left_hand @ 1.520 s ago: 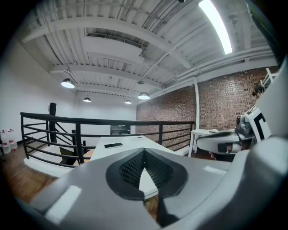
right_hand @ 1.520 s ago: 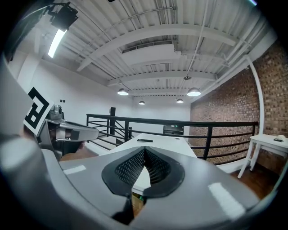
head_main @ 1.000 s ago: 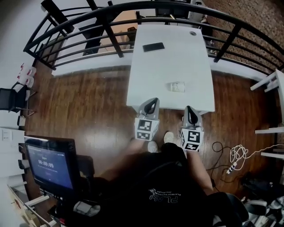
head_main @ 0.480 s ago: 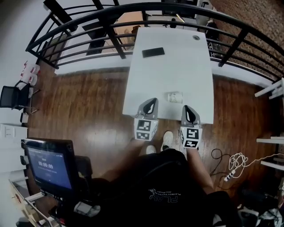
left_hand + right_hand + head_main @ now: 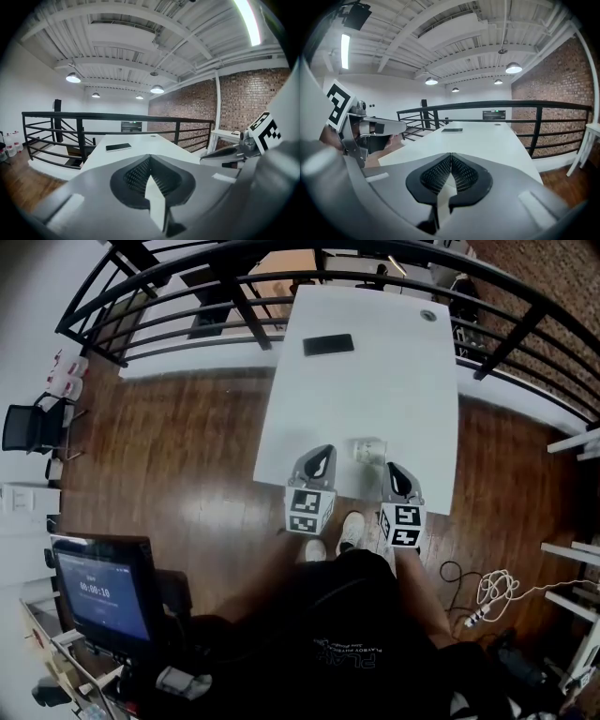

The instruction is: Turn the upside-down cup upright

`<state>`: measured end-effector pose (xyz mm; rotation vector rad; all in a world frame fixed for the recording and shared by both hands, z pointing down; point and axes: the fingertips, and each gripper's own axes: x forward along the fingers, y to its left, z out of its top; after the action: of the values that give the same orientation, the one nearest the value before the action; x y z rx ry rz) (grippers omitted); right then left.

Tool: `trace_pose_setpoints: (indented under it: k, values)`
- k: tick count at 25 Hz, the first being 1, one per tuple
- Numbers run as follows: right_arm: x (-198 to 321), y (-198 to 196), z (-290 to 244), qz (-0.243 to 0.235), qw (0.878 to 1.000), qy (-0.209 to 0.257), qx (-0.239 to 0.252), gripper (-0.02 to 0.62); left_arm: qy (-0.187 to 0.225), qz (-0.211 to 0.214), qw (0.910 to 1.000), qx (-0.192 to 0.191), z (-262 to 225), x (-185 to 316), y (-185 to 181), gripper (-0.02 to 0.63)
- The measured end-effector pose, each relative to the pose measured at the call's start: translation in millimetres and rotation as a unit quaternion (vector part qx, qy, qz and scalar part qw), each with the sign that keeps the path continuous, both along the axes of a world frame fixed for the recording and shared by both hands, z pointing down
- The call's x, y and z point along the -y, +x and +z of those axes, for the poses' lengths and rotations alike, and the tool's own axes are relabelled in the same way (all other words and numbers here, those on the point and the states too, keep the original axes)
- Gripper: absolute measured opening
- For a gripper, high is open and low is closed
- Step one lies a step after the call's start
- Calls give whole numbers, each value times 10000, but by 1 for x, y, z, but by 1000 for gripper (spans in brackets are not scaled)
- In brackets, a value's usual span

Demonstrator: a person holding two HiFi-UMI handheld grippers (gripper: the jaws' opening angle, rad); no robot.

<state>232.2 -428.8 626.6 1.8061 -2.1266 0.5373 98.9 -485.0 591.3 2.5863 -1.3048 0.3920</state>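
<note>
Person closes in on the white table (image 5: 375, 371): both grippers, at its near edge a second ago, now reach farther over it. The left gripper (image 5: 322, 454) and right gripper (image 5: 395, 471) draw level with the pale cup (image 5: 368, 450), now between their tips rather than well ahead of them.

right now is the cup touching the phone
Apart. The head view shows the cup near the front edge of the table and the phone toward its far end, with bare white surface between them.
</note>
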Motion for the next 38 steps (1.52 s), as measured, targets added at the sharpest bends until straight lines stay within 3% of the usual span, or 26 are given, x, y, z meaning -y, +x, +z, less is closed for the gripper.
trace_pose_setpoints:
  k: [15,21,30,38]
  values:
    - [9,6,31,-362,9947,-423,869,66,-169,-112,9995,227,3,11,8,-5]
    - [17,2,47,-785,9874,-401,1315,71,-214,-159,9991,332,14,13,-3,-5]
    - [21,-6,68,-988,9823,-644,1454,74,-245,-225,9987,389,21,14,-15,-5]
    - [18,-8,57,-1107,9788,-631,1603,37,-172,-203,9991,323,15,12,-14,-5]
